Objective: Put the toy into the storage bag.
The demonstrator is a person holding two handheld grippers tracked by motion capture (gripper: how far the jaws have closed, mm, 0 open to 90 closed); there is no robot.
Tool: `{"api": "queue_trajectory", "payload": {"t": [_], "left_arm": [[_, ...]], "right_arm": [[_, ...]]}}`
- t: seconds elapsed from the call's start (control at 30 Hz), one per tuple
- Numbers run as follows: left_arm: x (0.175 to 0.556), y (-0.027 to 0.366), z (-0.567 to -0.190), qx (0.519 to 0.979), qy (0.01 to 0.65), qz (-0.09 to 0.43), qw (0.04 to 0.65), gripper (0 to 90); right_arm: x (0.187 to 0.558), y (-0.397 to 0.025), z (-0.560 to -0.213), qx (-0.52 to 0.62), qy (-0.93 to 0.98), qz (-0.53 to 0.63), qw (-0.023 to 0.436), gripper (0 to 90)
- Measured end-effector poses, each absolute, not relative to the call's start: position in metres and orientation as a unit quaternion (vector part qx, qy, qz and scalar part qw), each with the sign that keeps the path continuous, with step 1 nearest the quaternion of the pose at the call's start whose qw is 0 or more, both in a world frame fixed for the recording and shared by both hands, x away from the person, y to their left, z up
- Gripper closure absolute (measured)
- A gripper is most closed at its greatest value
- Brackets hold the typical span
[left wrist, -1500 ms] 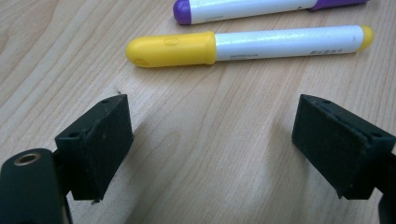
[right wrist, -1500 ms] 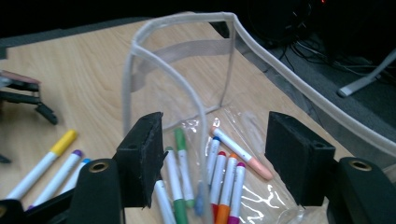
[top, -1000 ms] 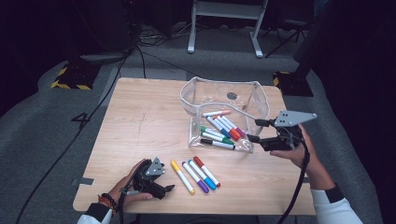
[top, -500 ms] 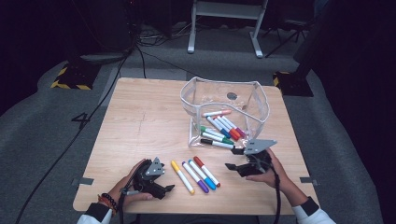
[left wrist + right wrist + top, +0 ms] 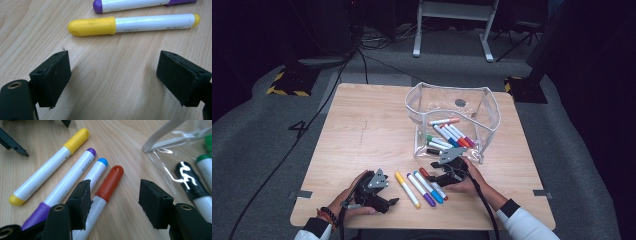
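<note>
Four capped markers lie side by side on the wooden table (image 5: 362,130): yellow (image 5: 407,190), purple (image 5: 422,190), blue (image 5: 429,186) and red (image 5: 434,184). My right gripper (image 5: 436,176) is low over the red one, open. In the right gripper view the red marker (image 5: 110,182) lies between the jaws, close to the left jaw, with the right gripper (image 5: 116,195) untouched by it. My left gripper (image 5: 388,203) rests open near the front edge. In the left gripper view its jaws (image 5: 113,75) hold nothing, and the yellow marker (image 5: 130,25) lies just ahead.
A clear plastic pouch (image 5: 489,107) stands open behind the right gripper with several markers inside; its corner (image 5: 175,142) and a black marker (image 5: 190,180) are just right of the jaws. The table's front edge is near both hands.
My right gripper has come down and left from beside the pouch to the loose markers, ending over the red one. The left gripper has stayed put.
</note>
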State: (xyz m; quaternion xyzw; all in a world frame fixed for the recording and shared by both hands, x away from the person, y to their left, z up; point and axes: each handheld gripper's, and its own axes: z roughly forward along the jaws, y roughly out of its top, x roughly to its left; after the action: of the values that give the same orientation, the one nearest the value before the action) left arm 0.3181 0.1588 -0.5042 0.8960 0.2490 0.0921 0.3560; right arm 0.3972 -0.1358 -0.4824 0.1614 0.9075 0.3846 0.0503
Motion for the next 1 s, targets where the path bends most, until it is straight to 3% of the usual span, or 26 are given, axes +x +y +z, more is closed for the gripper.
{"api": "queue_trajectory", "payload": {"t": [0.13, 0.4, 0.73, 1.0], "left_arm": [[0.317, 0.159, -0.504, 0.895, 0.252, 0.092, 0.356, 12.6], [0.317, 0.159, -0.504, 0.895, 0.252, 0.092, 0.357, 12.6], [0.317, 0.159, -0.504, 0.895, 0.252, 0.091, 0.357, 12.7], [0.317, 0.16, -0.504, 0.896, 0.249, 0.09, 0.357, 12.6]], "right_arm": [[0.404, -0.128, -0.492, 0.177, 0.911, 0.368, 0.06, 47.8], [0.408, -0.141, -0.493, 0.194, 0.907, 0.363, 0.084, 73.1], [0.389, -0.19, -0.491, 0.197, 0.904, 0.369, 0.086, 74.7], [0.378, -0.228, -0.463, 0.21, 0.874, 0.425, 0.107, 74.8]]}}
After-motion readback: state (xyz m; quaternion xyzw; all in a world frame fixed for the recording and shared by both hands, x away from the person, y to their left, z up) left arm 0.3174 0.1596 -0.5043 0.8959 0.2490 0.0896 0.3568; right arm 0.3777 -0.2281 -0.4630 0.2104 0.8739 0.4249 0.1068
